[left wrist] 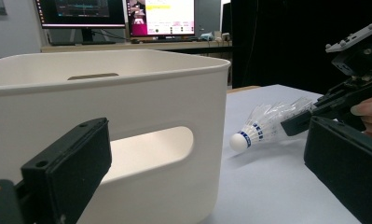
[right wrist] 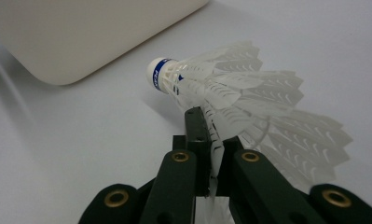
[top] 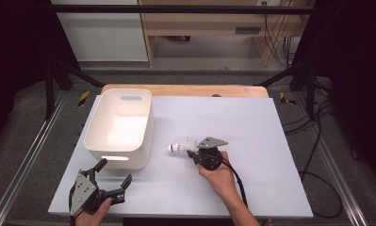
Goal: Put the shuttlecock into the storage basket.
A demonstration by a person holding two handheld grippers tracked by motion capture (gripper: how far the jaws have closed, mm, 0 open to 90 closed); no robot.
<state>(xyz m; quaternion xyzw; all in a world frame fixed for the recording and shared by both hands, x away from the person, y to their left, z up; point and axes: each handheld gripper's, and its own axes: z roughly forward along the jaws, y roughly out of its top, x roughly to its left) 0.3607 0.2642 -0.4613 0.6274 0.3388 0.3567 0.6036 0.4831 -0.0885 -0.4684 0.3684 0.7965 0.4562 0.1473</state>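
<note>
White sheeting covers the table [top: 251, 122]. On it, the right gripper [top: 193, 154] is clenched on the feather skirt of a shuttlecock [top: 181, 146], whose cork tip points toward the white tub [top: 121, 127]. The left gripper [top: 114, 173] rests near the tub's front corner, jaws spread, holding nothing.

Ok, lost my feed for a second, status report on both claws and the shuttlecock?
Right claw shut on shuttlecock feathers, beside white bin. Left claw open, near bin's front wall. Nothing between shuttlecock and bin.
</note>
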